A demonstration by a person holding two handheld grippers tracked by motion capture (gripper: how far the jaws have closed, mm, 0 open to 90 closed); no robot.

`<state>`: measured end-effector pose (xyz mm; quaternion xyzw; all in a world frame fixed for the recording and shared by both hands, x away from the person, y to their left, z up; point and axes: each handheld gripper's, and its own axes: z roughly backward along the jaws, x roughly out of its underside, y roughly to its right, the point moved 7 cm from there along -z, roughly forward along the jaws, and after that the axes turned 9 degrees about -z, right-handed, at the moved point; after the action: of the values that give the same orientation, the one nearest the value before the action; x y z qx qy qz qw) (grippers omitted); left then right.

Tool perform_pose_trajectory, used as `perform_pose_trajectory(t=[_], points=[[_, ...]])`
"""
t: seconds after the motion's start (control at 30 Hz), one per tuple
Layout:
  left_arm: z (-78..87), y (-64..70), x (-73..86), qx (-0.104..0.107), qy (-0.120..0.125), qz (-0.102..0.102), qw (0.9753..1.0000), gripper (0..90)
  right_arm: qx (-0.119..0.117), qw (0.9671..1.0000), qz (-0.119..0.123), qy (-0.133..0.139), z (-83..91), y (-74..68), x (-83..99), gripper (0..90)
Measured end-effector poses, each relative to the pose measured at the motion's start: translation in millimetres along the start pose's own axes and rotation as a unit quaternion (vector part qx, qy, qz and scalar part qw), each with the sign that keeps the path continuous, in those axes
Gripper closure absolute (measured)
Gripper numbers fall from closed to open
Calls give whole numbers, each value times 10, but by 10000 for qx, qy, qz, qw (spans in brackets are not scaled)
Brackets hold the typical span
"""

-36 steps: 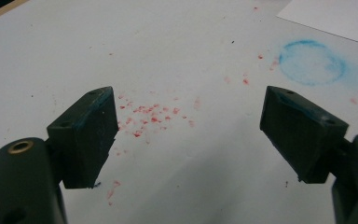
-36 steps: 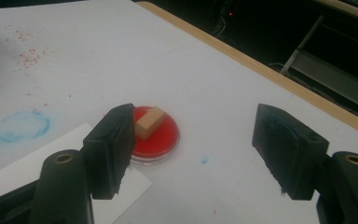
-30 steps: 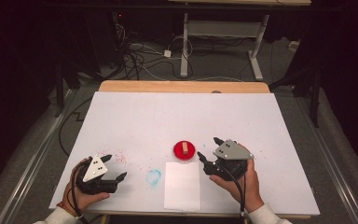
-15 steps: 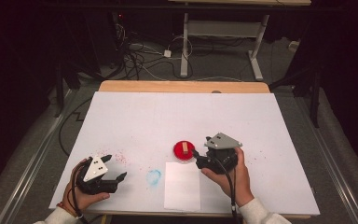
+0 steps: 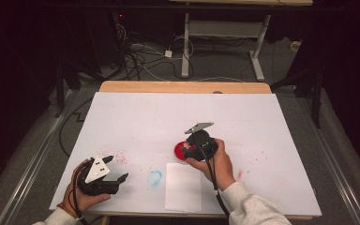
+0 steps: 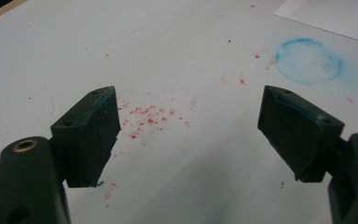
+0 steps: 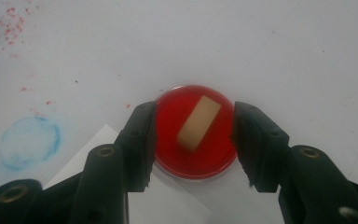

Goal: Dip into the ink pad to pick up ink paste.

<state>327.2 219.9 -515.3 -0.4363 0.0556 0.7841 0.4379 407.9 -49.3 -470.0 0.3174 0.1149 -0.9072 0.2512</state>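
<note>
Straddling a red dish (image 7: 193,140) holding a tan block (image 7: 198,122), right gripper (image 7: 193,147) jaws at its rim, beside white paper (image 5: 183,186), left gripper (image 6: 189,135) spread wide over red specks (image 6: 147,116).

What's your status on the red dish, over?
Right tongs straddling red dish, jaws at its rim, not clearly clamped. Tan block lying in dish. Left tongs open, idle over red specks. Nothing in the way.

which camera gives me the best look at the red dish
The right gripper view: the red dish sits centred between the jaws, with a tan block in it. The high view shows the dish partly hidden by the right gripper.
</note>
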Motion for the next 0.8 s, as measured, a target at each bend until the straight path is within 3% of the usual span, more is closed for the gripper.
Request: perform_pose_trajectory(t=[0.27, 0.57, 0.8], points=[[21, 2, 7, -22, -44, -17, 10000, 202, 167, 9997, 5, -153, -204, -38, 41, 600], [-6, 12, 13, -27, -123, -45, 9999, 201, 246, 9995, -87, -160, -277, 26, 65, 722], [-16, 20, 17, -10, -146, -77, 9999, 201, 252, 9994, -159, -192, -328, 89, 71, 763]])
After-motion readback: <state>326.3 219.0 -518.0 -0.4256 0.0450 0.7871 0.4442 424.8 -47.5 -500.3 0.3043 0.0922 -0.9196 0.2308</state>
